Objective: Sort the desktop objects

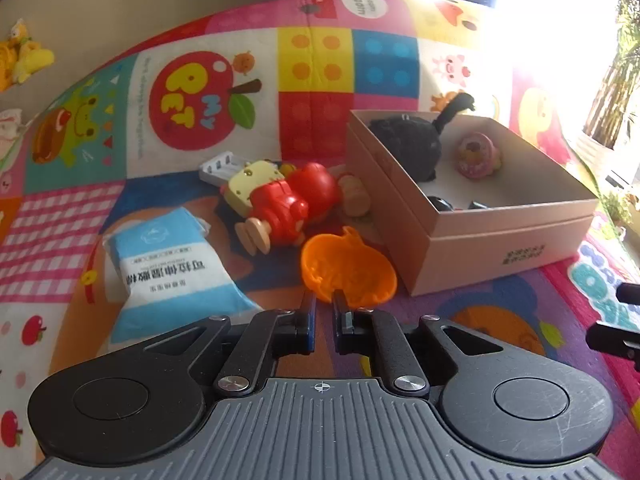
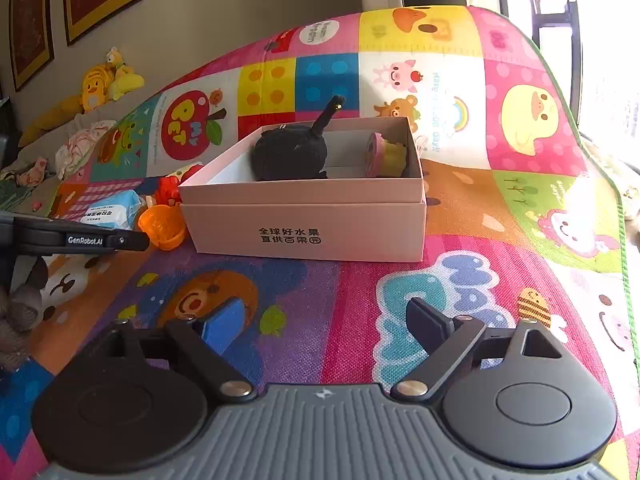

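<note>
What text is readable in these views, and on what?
"全球好水果 直供百果园": front of the cardboard box.
"GenRobot.AI": side of the left gripper.
"MY PET": red apple picture on the play mat.
"可拉伸湿敷棉", seen upside down: blue and white packet; its smaller lines are unreadable.
Other mat print, and the box label in the left wrist view: too blurred to read.

Cartoon play mat [image 2: 400, 280] carries pink box [image 2: 304, 220], orange cup [image 1: 348, 270], blue-white packet [image 1: 172, 268], red toy [image 1: 292, 200]

"GenRobot.AI" on left gripper [image 2: 132, 240], "MY PET" on mat [image 1: 192, 100], box [image 2: 304, 220] print possibly "全球好水果"
</note>
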`<state>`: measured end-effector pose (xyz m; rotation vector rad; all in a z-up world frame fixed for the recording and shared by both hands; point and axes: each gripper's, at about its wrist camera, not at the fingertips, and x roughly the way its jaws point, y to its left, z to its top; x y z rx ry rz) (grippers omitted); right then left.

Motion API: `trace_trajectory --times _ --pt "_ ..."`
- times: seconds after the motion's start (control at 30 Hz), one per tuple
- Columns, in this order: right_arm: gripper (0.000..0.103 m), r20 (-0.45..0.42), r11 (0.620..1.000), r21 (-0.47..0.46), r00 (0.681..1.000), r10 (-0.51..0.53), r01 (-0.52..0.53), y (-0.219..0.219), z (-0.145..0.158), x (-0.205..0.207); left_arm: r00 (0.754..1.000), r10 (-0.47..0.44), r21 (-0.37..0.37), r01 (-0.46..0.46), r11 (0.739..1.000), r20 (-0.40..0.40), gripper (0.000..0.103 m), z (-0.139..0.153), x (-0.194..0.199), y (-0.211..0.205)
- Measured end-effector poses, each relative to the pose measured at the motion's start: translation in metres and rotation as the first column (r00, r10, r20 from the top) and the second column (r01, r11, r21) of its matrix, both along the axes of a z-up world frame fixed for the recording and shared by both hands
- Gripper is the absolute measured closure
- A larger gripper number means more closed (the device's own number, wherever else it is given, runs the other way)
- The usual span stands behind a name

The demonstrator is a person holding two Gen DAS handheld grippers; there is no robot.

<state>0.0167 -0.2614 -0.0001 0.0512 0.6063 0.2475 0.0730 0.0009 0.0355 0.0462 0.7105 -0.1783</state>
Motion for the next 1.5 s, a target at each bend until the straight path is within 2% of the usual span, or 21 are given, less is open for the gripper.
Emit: trace_trajectory --times 0.13,0.27,0.3,0.33,0.4,0.5,0.73,0.8,0.87,0.9,1.07,1.23,1.4,1.5 --pt "0.011 0.018 1.000 -0.001 1.000 -0.015 0.015 -0.001 0.002 -0.003 0.995 -0.101 -0.060 0.100 0.993 -0.016 0.093 -0.001 -0.030 -0.011" --pt "0.008 0.023 1.000 0.000 0.999 -0.027 0.027 -0.002 0.003 -0.004 0.990 -0.138 -0.078 0.141 0.987 0.037 0.086 0.007 -0.044 -0.022" --pt "0.007 0.022 1.000 -0.002 0.999 -0.025 0.025 -0.002 0.003 -0.004 0.991 -0.122 -0.067 0.126 0.990 0.055 0.080 0.009 -0.042 -0.022" --pt "0.007 0.022 1.000 -0.008 1.000 -0.022 0.022 -0.001 0.003 -0.005 0.993 -0.093 -0.051 0.096 0.994 0.070 0.065 0.010 -0.040 -0.021" --pt "0.005 0.027 1.000 -0.023 0.999 -0.017 0.018 0.002 0.002 -0.006 0.996 -0.020 -0.025 0.022 0.999 0.089 0.046 0.011 -0.030 -0.016" --pt "0.004 0.027 0.999 -0.040 1.000 -0.012 0.013 0.006 0.002 -0.006 0.994 0.037 0.001 -0.038 0.999 0.107 0.031 0.005 -0.008 -0.010" --pt "0.000 0.023 0.999 -0.041 1.000 -0.022 0.023 0.006 0.001 -0.006 0.995 0.032 0.091 -0.041 0.995 0.095 0.032 -0.015 0.036 -0.017" --pt "0.000 0.020 0.999 -0.037 1.000 -0.023 0.024 0.005 0.001 -0.005 0.996 0.037 0.092 -0.045 0.995 0.085 0.037 -0.017 0.044 -0.015" --pt "0.000 0.015 0.999 -0.033 1.000 -0.021 0.022 0.005 0.001 -0.004 0.996 0.038 0.082 -0.044 0.996 0.075 0.052 -0.018 0.048 -0.012" --pt "0.000 0.013 0.999 -0.030 1.000 -0.022 0.022 0.005 0.000 -0.003 0.997 0.037 0.078 -0.043 0.996 0.070 0.055 -0.018 0.048 -0.010" --pt "0.000 0.014 0.999 -0.015 1.000 -0.028 0.029 0.002 0.001 -0.004 0.998 0.031 0.068 -0.035 0.997 0.062 0.056 -0.015 0.029 -0.002" --pt "0.000 0.030 0.998 0.032 0.998 -0.055 0.054 -0.008 0.005 -0.005 0.996 -0.090 0.020 0.090 0.996 0.028 0.055 -0.011 -0.015 -0.017" --pt "0.000 0.014 0.990 0.088 0.994 -0.111 0.109 -0.025 0.011 -0.003 0.968 -0.252 -0.070 0.252 0.965 0.012 0.053 -0.012 -0.044 -0.059" --pt "0.000 0.037 0.988 0.077 0.990 -0.136 0.133 -0.031 0.019 -0.008 0.944 -0.328 -0.132 0.327 0.936 0.015 0.034 -0.014 -0.051 -0.083"
